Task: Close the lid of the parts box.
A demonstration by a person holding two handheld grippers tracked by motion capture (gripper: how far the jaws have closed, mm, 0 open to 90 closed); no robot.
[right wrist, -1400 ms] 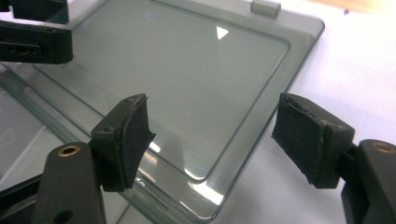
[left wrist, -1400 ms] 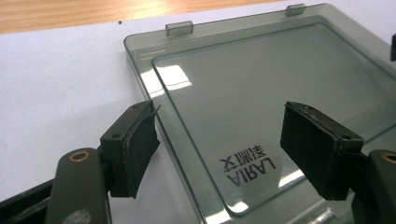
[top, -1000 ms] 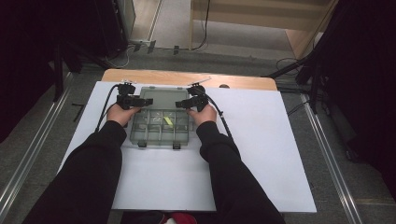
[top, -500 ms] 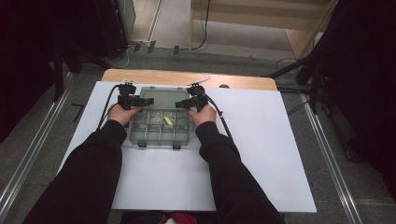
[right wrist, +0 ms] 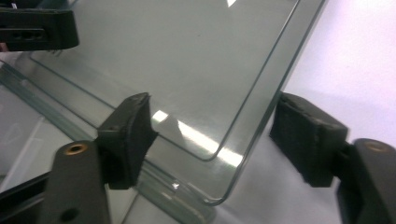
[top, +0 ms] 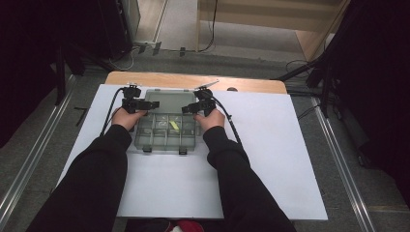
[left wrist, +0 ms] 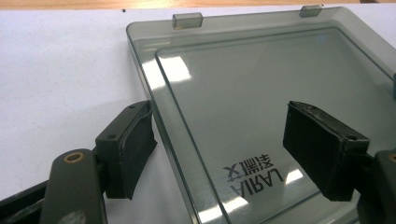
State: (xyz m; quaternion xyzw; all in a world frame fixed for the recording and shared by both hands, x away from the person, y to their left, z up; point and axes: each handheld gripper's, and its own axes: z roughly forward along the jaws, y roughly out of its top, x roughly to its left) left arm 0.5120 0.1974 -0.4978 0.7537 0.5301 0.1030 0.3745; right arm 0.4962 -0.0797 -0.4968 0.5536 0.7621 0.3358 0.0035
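Observation:
A smoky clear compartment box (top: pixel 167 137) lies on the white sheet, its lid (top: pixel 169 99) swung back and lying away from me. One compartment holds a small yellow piece (top: pixel 173 125). My left gripper (top: pixel 145 104) is at the lid's left edge. In the left gripper view it (left wrist: pixel 224 140) stands open astride that edge of the lid (left wrist: pixel 261 84), pads clear of it. My right gripper (top: pixel 191 108) is at the lid's right edge. Its jaws (right wrist: pixel 217 135) have just been closing; the lid's corner (right wrist: pixel 196 60) sits between them, untouched by the pads.
The white sheet (top: pixel 270 145) covers a wooden table (top: pixel 193 79). Two latches (top: pixel 147 150) stick out from the box's near side. Black cables trail from both grippers. Dark stands and floor cables surround the table.

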